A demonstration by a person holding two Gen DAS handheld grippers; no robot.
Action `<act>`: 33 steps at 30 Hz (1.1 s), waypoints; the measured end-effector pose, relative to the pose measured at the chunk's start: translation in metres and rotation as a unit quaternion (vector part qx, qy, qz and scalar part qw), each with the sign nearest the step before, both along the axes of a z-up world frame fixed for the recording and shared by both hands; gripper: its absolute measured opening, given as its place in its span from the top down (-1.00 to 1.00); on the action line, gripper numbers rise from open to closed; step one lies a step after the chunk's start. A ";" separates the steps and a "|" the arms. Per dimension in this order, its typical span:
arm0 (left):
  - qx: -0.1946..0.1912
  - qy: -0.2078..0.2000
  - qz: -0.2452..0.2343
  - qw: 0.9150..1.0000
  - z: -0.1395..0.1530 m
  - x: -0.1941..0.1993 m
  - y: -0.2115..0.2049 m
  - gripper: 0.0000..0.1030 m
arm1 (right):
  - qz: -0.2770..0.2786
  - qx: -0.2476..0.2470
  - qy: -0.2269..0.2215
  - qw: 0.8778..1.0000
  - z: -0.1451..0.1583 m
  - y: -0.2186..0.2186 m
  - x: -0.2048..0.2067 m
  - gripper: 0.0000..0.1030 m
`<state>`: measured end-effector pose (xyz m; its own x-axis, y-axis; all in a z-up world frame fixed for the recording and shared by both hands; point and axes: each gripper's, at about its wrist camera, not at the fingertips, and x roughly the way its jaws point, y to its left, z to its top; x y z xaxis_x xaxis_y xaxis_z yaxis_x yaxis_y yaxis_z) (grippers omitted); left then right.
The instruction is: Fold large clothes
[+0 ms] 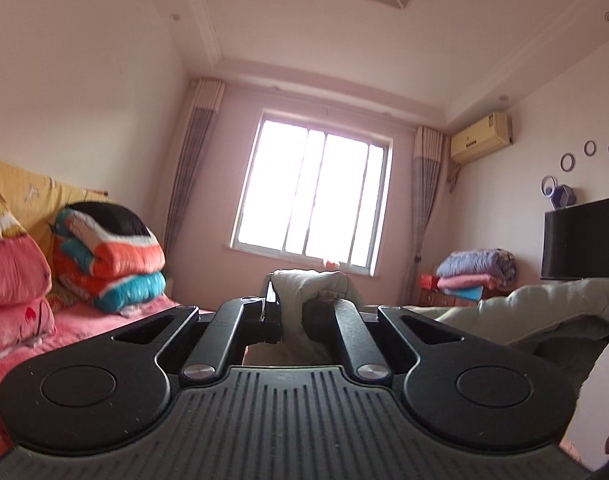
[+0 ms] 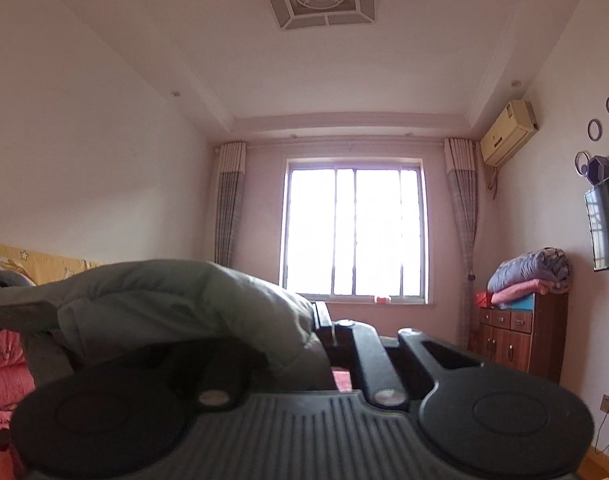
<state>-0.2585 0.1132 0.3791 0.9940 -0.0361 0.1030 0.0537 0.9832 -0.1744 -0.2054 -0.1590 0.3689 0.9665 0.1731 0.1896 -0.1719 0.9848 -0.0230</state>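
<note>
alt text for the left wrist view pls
The left gripper is shut on a bunched fold of a grey-green garment, held up above a pink bed. Behind are stacked quilts, a bright window and a wall air conditioner.

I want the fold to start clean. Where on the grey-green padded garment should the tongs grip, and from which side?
Probably by its edges. The left tongs already pinch a bunched edge of the garment, entering from the near side; the right tongs sit under draped fabric, their grip hidden. The span between sags, so hold the outer edges and pull apart.
</note>
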 end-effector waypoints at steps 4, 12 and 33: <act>0.000 -0.015 0.015 1.000 0.006 0.002 0.003 0.89 | 0.035 0.011 -0.005 0.999 0.025 0.001 0.004 0.83; 0.008 0.007 0.061 0.998 -0.021 0.056 0.001 0.86 | 0.058 -0.008 0.054 0.997 0.015 0.014 0.074 0.82; 0.016 0.226 0.056 0.972 -0.227 0.367 -0.034 0.74 | -0.080 -0.069 0.214 0.971 -0.157 0.029 0.295 0.53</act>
<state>0.1088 0.0795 0.1521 0.9355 0.0788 -0.3445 -0.1284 0.9840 -0.1237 0.0893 -0.1304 0.2117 0.9681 0.0086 -0.2506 -0.0392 0.9923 -0.1174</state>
